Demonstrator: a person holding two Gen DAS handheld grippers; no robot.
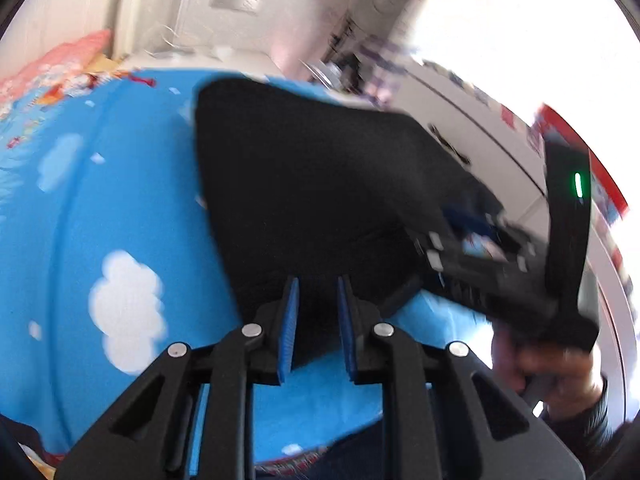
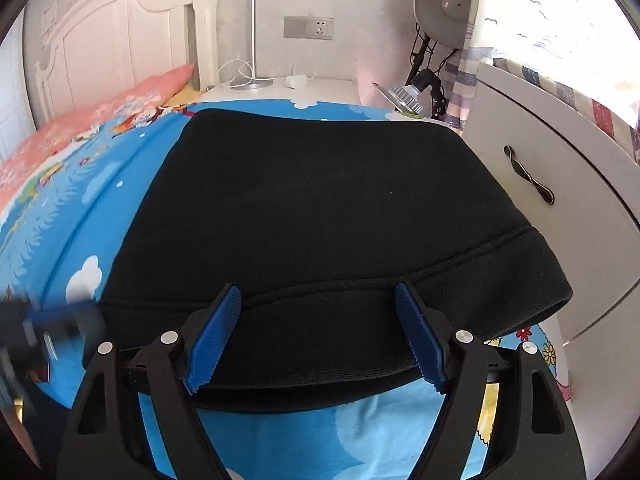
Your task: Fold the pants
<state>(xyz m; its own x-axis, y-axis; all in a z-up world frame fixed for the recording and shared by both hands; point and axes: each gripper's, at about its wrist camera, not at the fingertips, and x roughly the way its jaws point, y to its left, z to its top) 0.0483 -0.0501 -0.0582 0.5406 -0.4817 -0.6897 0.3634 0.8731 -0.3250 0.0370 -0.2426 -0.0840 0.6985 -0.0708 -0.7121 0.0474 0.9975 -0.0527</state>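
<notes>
The black pants (image 2: 320,216) lie folded on the blue cloud-print bedsheet (image 2: 100,216), filling mid-frame. The left gripper (image 1: 316,300) pinches their near edge at lower centre. The right gripper (image 2: 320,300) is released, jaws spread wide over the waistband, pads clear of the cloth.

1. The pants (image 2: 320,216) lie on the bed (image 2: 80,216).
2. A pillow (image 2: 100,116) lies left of the pants, before the headboard (image 2: 120,32).
3. A nightstand (image 2: 280,88) stands behind the pants.
4. A cabinet (image 2: 560,184) stands right of the pants.
</notes>
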